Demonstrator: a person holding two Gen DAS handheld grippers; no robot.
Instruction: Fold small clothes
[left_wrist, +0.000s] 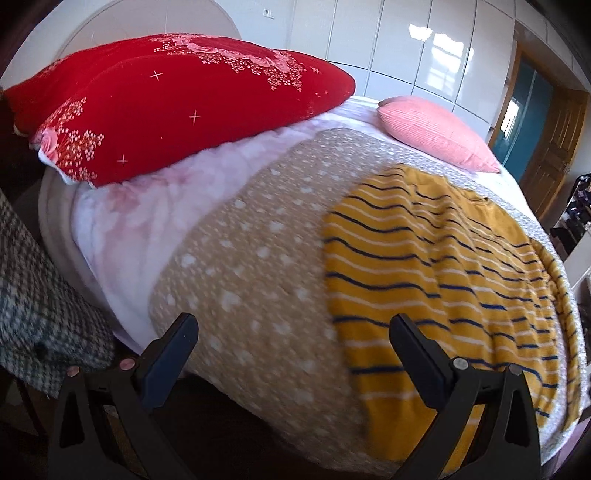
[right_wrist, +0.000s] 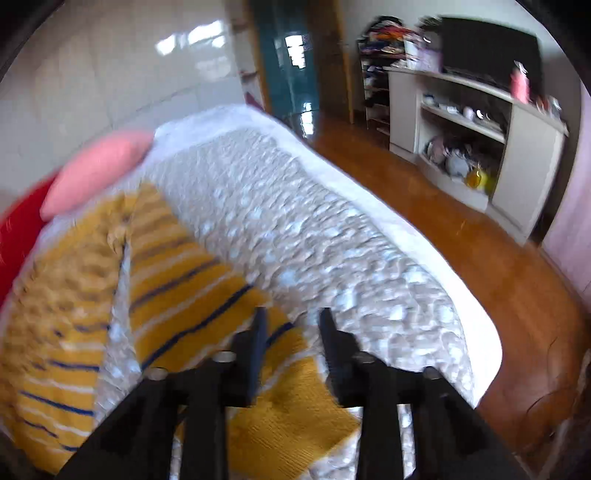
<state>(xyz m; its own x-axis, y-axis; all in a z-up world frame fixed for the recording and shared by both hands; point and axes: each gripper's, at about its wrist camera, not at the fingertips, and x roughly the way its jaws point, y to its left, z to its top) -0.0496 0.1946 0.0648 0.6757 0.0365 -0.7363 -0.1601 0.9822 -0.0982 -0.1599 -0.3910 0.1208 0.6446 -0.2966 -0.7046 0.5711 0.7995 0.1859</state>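
Note:
A yellow top with white and navy stripes (left_wrist: 443, 273) lies spread flat on the bed's beige spotted blanket (left_wrist: 243, 258). My left gripper (left_wrist: 293, 332) is open and empty, above the blanket just left of the top's left edge. In the right wrist view the same top (right_wrist: 177, 280) lies with a sleeve stretched toward the camera. My right gripper (right_wrist: 291, 325) hovers over the sleeve's cuff end (right_wrist: 295, 406), jaws partly open with nothing clearly between them. The view is motion-blurred.
A large red floral pillow (left_wrist: 177, 103) and a pink cushion (left_wrist: 436, 133) lie at the bed's head. A checked garment (left_wrist: 40, 314) hangs at the left. A white shelf unit (right_wrist: 476, 125) stands across the wooden floor (right_wrist: 480, 266) right of the bed.

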